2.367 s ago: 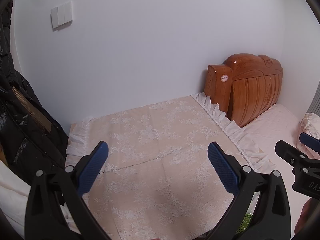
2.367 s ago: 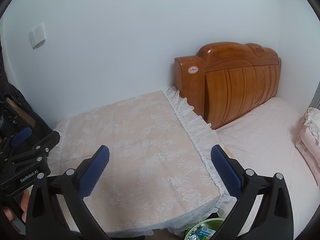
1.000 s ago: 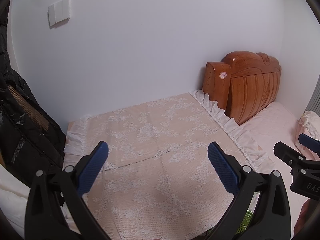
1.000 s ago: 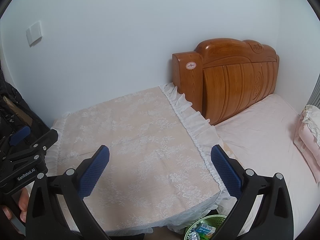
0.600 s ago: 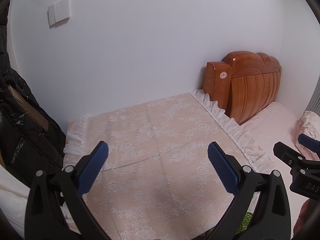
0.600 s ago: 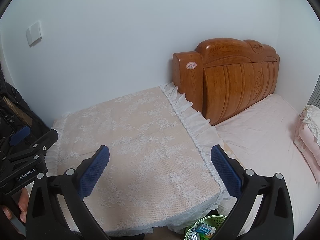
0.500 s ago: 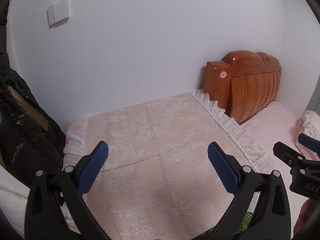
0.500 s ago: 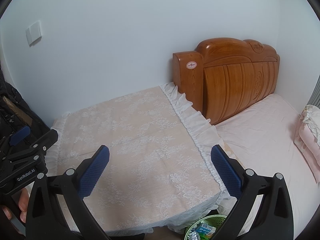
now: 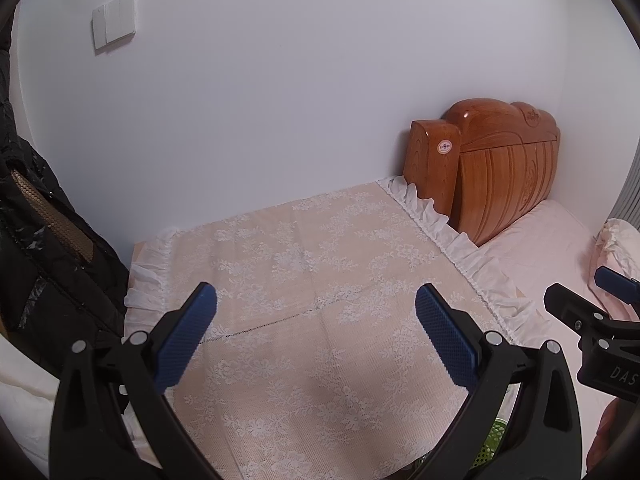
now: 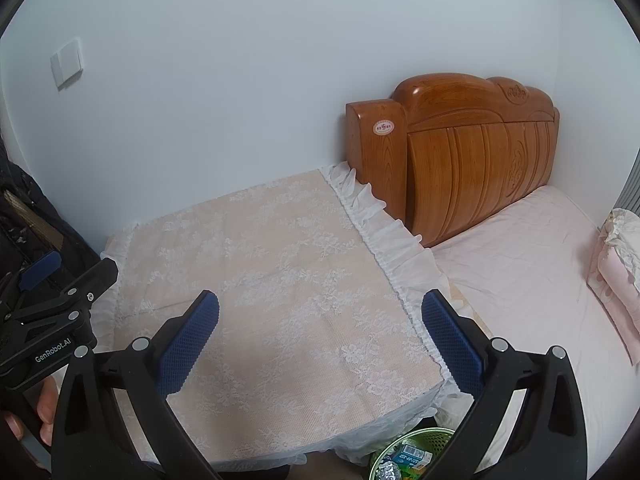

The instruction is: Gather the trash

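The left gripper [image 9: 316, 320], black-framed with blue ribbed pads, is spread wide with nothing between its fingers. It hovers over the middle of a low counter covered by a peach cloth with a white floral lace overlay and ruffled white trim [image 9: 304, 280]. The right gripper [image 10: 320, 324], of the same build, is likewise spread wide and empty, positioned above the front right portion of the same counter [image 10: 280, 264].

A round green perforated plastic waste basket [image 10: 434, 438] stands on the floor below the counter's front right corner. It contains trash: a small blue-and-white carton [image 10: 412, 455] and a crumpled piece of silver foil [image 10: 387, 472]. In the left wrist view only a sliver of the basket [image 9: 494, 438] shows behind the right-hand finger.

The counter top carries no loose items. A carved orange-brown wooden headboard [image 10: 472, 148] stands at the counter's far right corner, with a pale pink bed sheet [image 10: 520, 272] beside it.
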Available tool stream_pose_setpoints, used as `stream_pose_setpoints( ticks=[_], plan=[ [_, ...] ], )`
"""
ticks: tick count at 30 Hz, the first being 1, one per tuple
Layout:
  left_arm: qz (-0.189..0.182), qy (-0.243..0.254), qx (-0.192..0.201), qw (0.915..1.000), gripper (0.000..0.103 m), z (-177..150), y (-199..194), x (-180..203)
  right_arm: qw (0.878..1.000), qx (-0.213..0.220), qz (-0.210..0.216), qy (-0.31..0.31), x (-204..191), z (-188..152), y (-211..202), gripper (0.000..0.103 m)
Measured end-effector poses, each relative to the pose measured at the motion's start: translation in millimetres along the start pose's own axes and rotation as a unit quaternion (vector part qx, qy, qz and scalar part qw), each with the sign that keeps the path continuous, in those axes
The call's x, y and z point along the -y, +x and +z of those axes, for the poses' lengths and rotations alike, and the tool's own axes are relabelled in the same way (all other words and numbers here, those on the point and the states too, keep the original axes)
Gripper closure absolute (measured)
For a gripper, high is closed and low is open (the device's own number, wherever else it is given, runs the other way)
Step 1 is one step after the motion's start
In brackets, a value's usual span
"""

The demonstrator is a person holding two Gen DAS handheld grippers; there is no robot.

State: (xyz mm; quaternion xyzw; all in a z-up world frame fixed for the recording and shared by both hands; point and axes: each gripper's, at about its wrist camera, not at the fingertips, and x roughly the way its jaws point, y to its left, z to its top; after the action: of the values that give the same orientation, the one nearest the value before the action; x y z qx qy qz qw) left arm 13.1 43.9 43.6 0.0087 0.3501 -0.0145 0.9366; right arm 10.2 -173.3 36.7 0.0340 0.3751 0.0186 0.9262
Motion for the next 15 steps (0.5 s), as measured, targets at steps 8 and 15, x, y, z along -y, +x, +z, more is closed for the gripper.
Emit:
stream_pose_setpoints(
  ticks=[8, 15],
  plan=[
    [-0.004, -0.002, -0.005, 1.0, 0.008, -0.7, 2.0, -2.1, 1.0, -0.002, -0.002, 0.001, -0.2, -2.4, 0.4, 0.002],
    [-0.01, -0.009, -0.013, 0.9998, 0.008, -0.7, 4.0, -5.0, 1.0, -0.002, -0.003, 0.001, -0.3, -4.4, 0.0, 0.002]
  ],
)
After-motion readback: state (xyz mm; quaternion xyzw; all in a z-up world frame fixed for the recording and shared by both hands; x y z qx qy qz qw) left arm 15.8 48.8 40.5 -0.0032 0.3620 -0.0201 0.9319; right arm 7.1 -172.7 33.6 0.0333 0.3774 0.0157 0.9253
